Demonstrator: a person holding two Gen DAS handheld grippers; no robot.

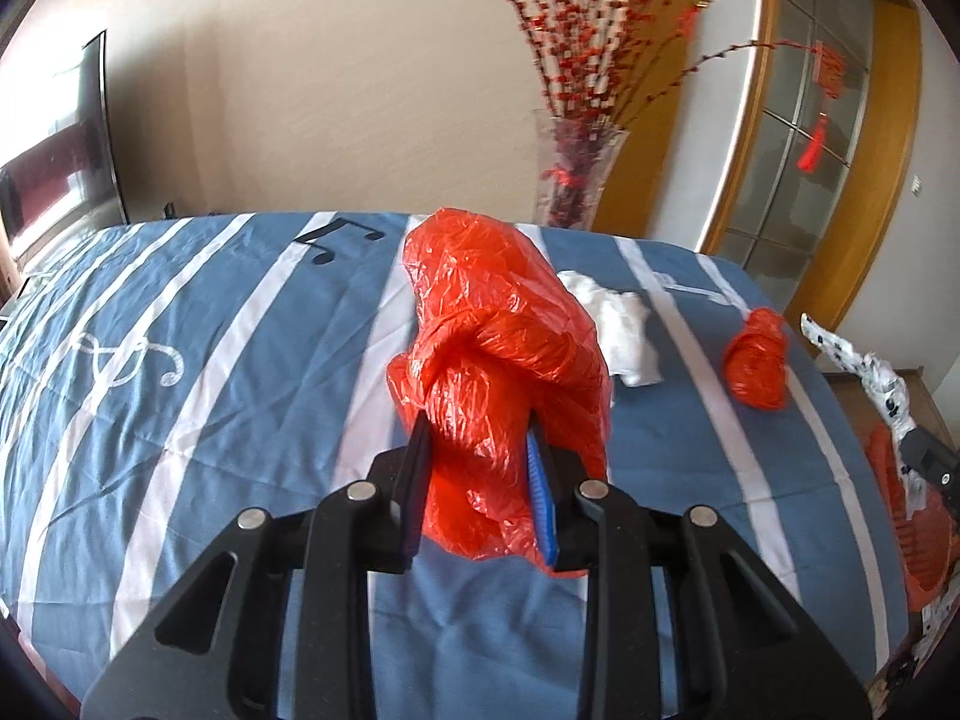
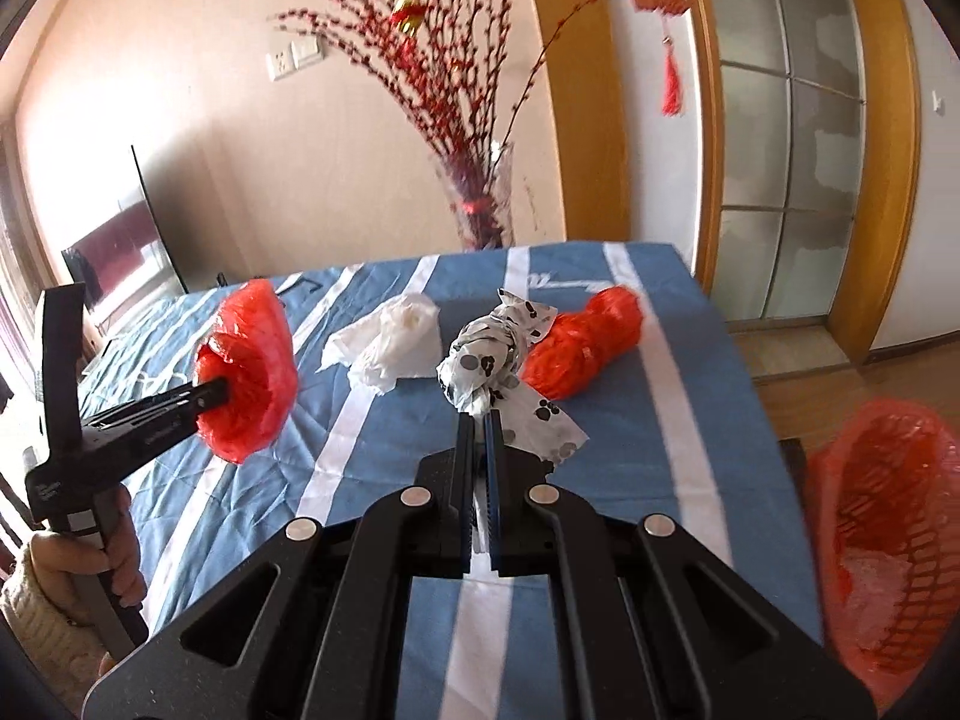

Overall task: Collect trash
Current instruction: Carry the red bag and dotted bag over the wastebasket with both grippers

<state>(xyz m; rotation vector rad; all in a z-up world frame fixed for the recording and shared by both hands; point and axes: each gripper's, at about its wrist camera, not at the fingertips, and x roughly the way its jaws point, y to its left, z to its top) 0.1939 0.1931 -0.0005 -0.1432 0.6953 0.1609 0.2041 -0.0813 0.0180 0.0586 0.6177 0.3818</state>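
My left gripper (image 1: pixel 480 426) is shut on a big crumpled red plastic bag (image 1: pixel 504 324) and holds it above the blue striped bed; it also shows in the right wrist view (image 2: pixel 249 369). My right gripper (image 2: pixel 478 414) is shut on a white bag with black paw prints (image 2: pixel 492 360), lifted over the bed. A smaller red bag (image 2: pixel 585 342) and a crumpled white bag (image 2: pixel 390 342) lie on the bed beyond it. A red mesh trash basket (image 2: pixel 882 546) lined with plastic stands at the right, beside the bed.
The bed cover (image 1: pixel 180 360) is blue with white stripes. A glass vase of red branches (image 2: pixel 480 204) stands behind the bed. A dark TV screen (image 1: pixel 54 144) leans at the far left. A wooden-framed glass door (image 2: pixel 792 138) is at the right.
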